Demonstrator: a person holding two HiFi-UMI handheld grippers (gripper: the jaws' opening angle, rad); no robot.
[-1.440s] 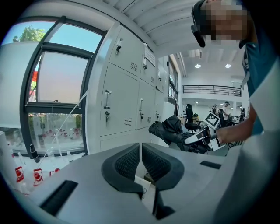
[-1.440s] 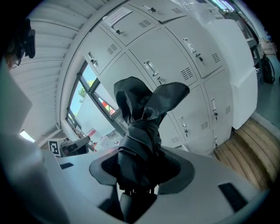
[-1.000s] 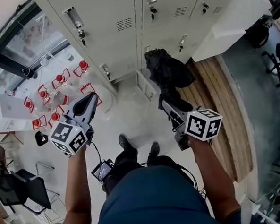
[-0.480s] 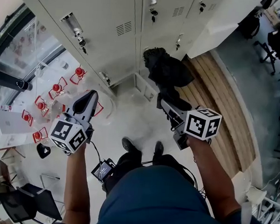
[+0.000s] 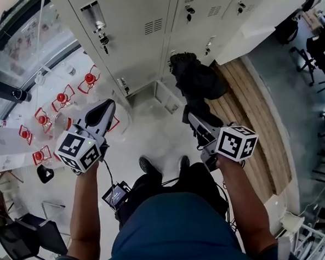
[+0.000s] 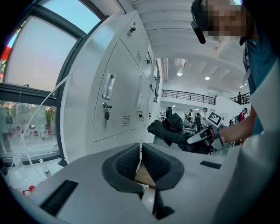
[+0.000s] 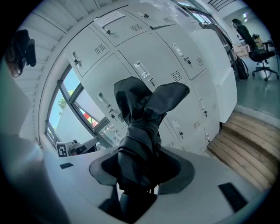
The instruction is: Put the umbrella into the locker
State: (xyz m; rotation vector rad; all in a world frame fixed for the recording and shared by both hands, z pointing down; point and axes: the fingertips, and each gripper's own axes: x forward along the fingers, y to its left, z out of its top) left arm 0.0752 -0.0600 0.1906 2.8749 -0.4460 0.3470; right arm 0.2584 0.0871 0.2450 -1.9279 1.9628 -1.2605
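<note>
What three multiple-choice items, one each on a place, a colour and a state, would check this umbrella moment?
1. Where is the umbrella?
A. On the floor.
B. Between the fingers of the right gripper.
C. Inside a locker.

2. What colour is the umbrella?
A. Red.
B. Yellow.
C. Black.

3. How do the fingers of the left gripper stand?
A. Together, with nothing between them.
B. Wide apart.
C. Closed on the umbrella.

Answers:
1 B, the right gripper view shows its fingers clamped on the folded fabric.
2 C, the fabric is black in every view.
3 A, the left gripper view shows its fingers meeting with only a thin slit between them.
</note>
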